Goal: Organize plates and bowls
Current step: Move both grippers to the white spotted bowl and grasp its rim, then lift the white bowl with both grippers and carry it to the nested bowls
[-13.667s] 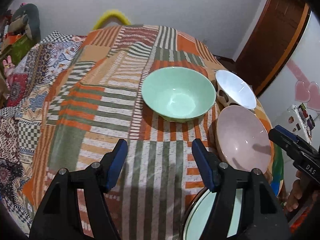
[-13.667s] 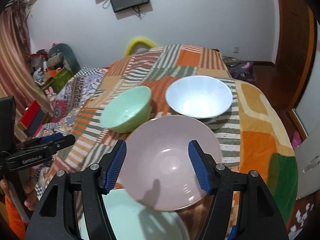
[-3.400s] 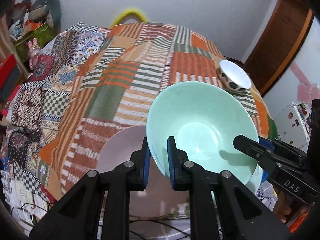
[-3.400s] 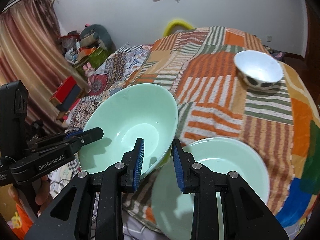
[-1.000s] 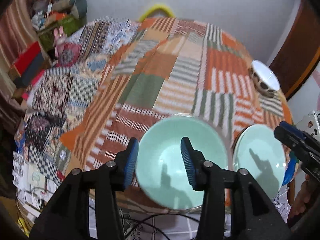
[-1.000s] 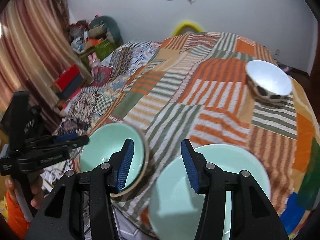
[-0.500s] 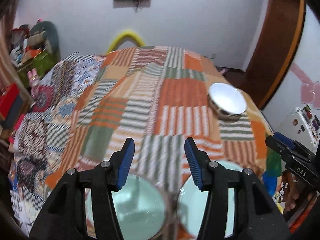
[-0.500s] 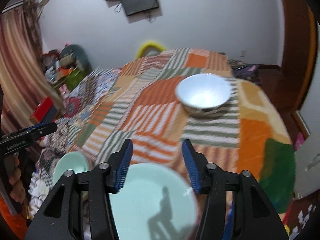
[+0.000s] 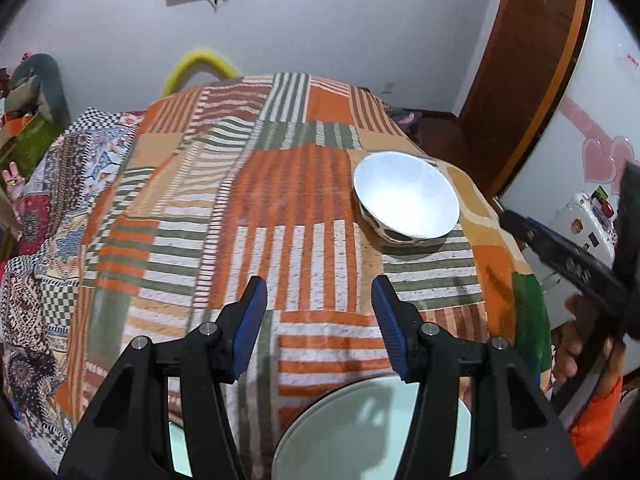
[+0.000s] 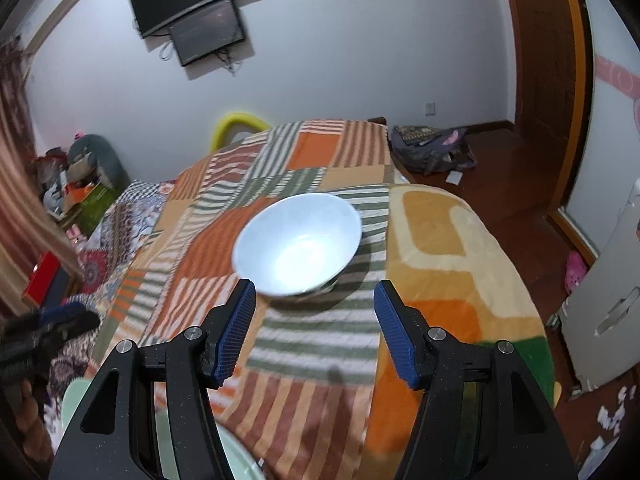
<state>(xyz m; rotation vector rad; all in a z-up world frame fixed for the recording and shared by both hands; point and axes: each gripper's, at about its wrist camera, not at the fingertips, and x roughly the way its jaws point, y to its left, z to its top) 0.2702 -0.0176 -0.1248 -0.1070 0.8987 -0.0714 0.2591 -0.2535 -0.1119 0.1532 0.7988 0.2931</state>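
Observation:
A white bowl with dark spots [image 9: 406,200] stands on the striped patchwork cloth [image 9: 240,216], far right of my left gripper [image 9: 318,328], which is open and empty. In the right wrist view the same white bowl [image 10: 298,248] lies just beyond my right gripper [image 10: 314,332], also open and empty. A pale green plate [image 9: 360,432] lies at the near edge under my left gripper. A sliver of a green bowl [image 9: 178,450] shows to its left, mostly hidden by the gripper body. The other gripper [image 9: 568,260] shows at the right.
The cloth-covered table drops off at the right, by a white fridge [image 9: 592,184] and a wooden door [image 10: 548,80]. A bag [image 10: 434,152] lies on the floor beyond. Clutter and a red box [image 10: 42,276] sit at the left. A yellow hoop [image 9: 198,64] rises behind the table.
Both grippers let go of the green bowl, now set down at the near left, and opened. Both have since swung up and forward toward the white bowl.

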